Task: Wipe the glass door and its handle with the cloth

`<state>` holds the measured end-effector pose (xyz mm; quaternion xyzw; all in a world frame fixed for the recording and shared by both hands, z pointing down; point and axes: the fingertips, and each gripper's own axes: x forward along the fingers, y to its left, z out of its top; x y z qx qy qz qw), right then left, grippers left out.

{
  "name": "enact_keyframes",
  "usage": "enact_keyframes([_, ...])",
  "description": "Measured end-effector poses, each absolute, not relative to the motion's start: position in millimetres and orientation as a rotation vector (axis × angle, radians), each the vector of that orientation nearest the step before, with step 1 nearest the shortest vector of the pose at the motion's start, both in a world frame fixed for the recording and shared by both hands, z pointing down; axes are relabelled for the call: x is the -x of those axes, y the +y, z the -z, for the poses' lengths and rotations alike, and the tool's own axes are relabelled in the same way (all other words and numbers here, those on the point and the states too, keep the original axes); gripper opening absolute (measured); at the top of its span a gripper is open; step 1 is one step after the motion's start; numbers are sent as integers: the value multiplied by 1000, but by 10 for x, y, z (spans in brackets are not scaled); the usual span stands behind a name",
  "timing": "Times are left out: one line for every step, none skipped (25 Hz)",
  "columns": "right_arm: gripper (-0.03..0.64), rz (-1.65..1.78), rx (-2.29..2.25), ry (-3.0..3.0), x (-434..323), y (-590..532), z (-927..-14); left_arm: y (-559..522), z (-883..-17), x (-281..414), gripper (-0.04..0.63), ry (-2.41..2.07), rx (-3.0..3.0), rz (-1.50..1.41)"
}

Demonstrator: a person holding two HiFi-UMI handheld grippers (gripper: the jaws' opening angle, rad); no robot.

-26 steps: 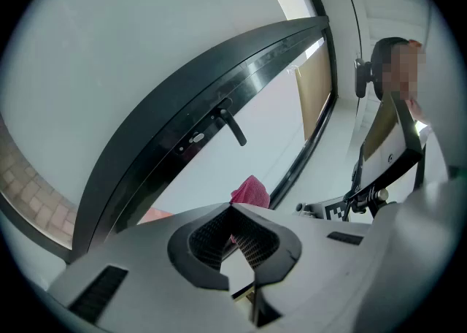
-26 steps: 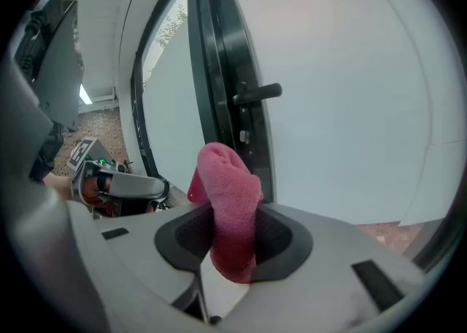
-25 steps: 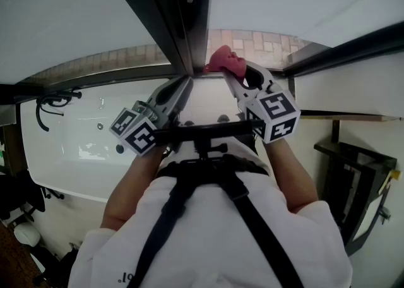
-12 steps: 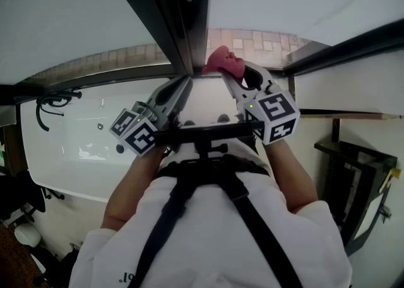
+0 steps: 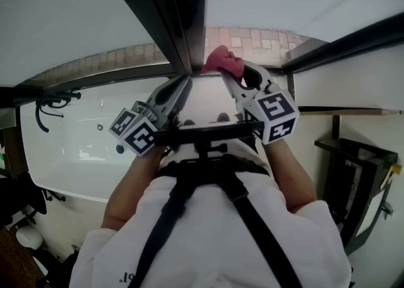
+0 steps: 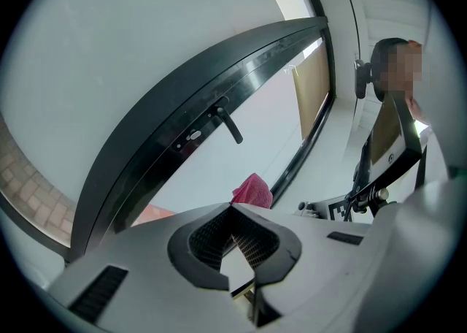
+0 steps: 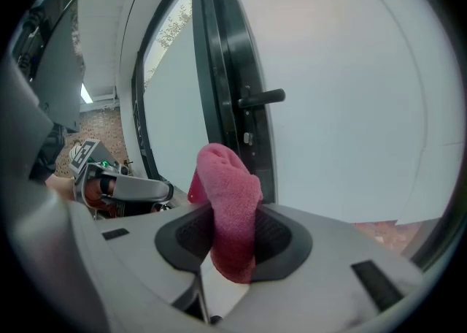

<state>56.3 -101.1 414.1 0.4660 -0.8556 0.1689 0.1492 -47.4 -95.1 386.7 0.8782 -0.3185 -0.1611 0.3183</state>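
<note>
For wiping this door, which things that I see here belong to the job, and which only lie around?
For the job: pink cloth, right tool gripping it, glass door, door handle.
Just around: white bathtub, black stand, left tool, shut and empty.

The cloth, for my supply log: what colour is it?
Pink. The cloth shows best in the right gripper view.
</note>
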Motion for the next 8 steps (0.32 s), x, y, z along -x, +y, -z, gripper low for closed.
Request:
enact_keyframes([121,-485,-1342,-2458,-566,-1005,-4142,-948,-3865,472,0,-836,-2310,424])
enact_keyframes([121,-483,-1344,-2456,-567,-998,-4139,-944,-3861,470,0,-834,-2311,424])
enact_keyframes([121,-482,-1346,-2455,-566,-990,-4134,-938,-3856,470,0,-832,-2312,425])
enact_keyframes([121,-481,-1347,-2455,-564,-981,-4131,-930,-3853,469,0,-830,-2312,425])
enact_keyframes([121,-480,-1348,-2455,-560,-972,-4129,-923,-3852,470,0,-828,-2312,425])
enact_keyframes([121,-480,-1349,-2454,-557,-962,-4129,-916,-3853,470,0,-826,-2313,424])
enact_keyframes([121,-481,-1350,-2454,-553,-953,-4129,-908,-3854,470,0,-824,-2313,424])
enact_keyframes([120,-482,-1351,-2454,-550,-943,-4129,-901,-3855,469,0,-823,-2313,423])
